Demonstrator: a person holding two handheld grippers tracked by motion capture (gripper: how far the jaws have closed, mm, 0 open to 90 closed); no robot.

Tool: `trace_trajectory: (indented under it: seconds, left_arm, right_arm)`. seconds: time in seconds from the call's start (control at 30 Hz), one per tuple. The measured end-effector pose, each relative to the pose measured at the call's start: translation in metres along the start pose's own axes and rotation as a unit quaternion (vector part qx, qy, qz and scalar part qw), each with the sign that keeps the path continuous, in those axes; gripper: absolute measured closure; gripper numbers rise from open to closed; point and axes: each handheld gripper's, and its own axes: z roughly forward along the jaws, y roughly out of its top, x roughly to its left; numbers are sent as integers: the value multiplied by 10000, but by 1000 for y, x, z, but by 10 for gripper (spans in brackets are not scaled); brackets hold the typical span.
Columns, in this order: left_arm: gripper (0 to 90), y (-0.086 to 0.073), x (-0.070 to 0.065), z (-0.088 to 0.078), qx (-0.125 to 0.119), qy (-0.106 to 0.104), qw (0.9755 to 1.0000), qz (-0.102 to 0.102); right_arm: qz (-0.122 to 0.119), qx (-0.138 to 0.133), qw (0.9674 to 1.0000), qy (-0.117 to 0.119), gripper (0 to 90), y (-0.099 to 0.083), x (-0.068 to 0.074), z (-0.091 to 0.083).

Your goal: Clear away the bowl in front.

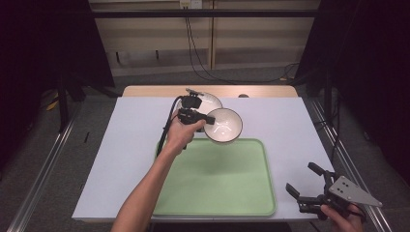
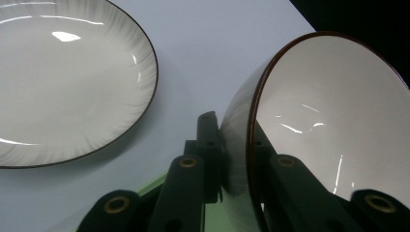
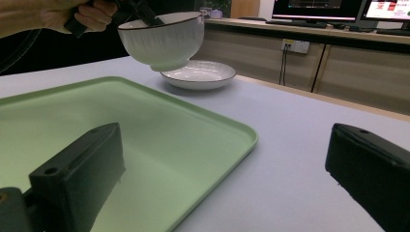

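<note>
A white bowl (image 1: 223, 125) with a dark rim hangs in the air over the far edge of the green tray (image 1: 217, 193). My left gripper (image 1: 209, 119) is shut on the bowl's rim, one jaw inside and one outside, as the left gripper view shows on the bowl (image 2: 333, 121) and the gripper (image 2: 237, 150). A white plate (image 1: 205, 102) lies on the table just behind it; the plate (image 2: 67, 82) also appears at the left. My right gripper (image 1: 304, 181) is open near the table's front right corner, nothing between its jaws. From there I see the bowl (image 3: 162, 41), plate (image 3: 198, 75) and tray (image 3: 145, 140).
The table (image 1: 285, 125) has a pale lilac-grey top and a wooden strip at its far edge. Metal rails run along both sides on the floor. Cables hang from the wall behind the table.
</note>
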Motion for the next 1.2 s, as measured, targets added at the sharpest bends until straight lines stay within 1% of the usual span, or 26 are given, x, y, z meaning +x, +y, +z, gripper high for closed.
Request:
trace_trajectory:
  seconds: [0.07,0.13,0.17,0.2,0.23,0.3,0.33,0.37,0.4,0.43,0.53,0.6,0.63,0.67,0.73,0.77,0.83,0.87,0.9,0.93,0.97,1.03,1.07,1.13,1.17,1.2]
  left_arm:
    - [820,0,-3,4,55,-48,10000,35]
    - [819,0,-6,8,50,-86,9999,-12]
    - [819,1,-7,11,158,-99,9998,90]
    - [819,1,-7,11,158,-99,9998,90]
    - [819,1,-10,14,121,-100,9999,24]
    - [820,1,-12,17,162,-135,9998,69]
    - [819,1,-14,20,134,-148,9998,-11]
    - [820,2,-15,22,181,-150,9997,51]
    - [820,2,-18,26,219,-163,9996,65]
    - [820,2,-18,26,219,-163,9996,65]
    - [820,2,-25,37,335,-201,9992,116]
    - [820,2,-28,44,394,-312,9987,120]
    - [820,2,-30,47,366,-340,9987,73]
    - [820,1,-32,50,367,-344,9987,64]
    - [820,2,-35,55,446,-325,9984,148]
    - [820,2,-36,57,451,-290,9985,145]
    - [820,2,-37,59,465,-282,9984,129]
    - [820,3,-37,61,490,-277,9983,169]
    - [820,2,-37,64,480,-327,9983,103]
    - [820,2,-37,64,480,-327,9983,103]
    - [820,2,-38,67,442,-355,9984,-5]
    - [820,0,-38,73,579,-325,9977,143]
    - [820,0,-38,73,579,-325,9977,143]
    - [820,-1,-41,78,587,-361,9976,71]
    - [820,-1,-44,84,627,-310,9975,66]
    - [820,-1,-44,84,627,-310,9975,66]
  right_arm:
    - [30,27,10000,-9,0,0,0,0]
    - [6,-4,10000,14,0,0,1,1]
    - [4,21,10000,21,0,0,0,0]
    - [4,21,10000,21,0,0,0,0]
    - [27,36,10000,20,0,0,0,0]
    - [43,25,10000,6,0,0,0,0]
    - [17,23,10000,19,0,0,0,0]
    - [13,6,10000,0,0,0,0,0]
    - [30,21,10000,1,0,0,0,0]
    - [23,12,10000,1,0,0,0,0]
    - [10,18,10000,23,0,0,0,1]
    - [22,27,10000,16,0,0,0,1]
    - [40,27,10000,22,0,0,0,1]
    - [19,19,10000,28,0,0,0,1]
    - [13,14,10000,7,0,0,0,1]
    - [27,12,10000,36,0,0,0,0]
    - [15,18,10000,23,0,0,0,0]
    - [37,25,10000,21,0,0,0,0]
    - [13,-2,10000,45,0,0,0,0]
    - [13,-2,10000,45,0,0,0,0]
    - [5,-3,10000,43,0,0,0,0]
    - [29,-2,10000,32,0,0,1,1]
    - [29,-2,10000,32,0,0,1,1]
    - [36,-1,10000,22,0,0,0,1]
    - [40,0,10000,16,0,0,0,1]
    - [41,12,10000,39,0,0,0,1]
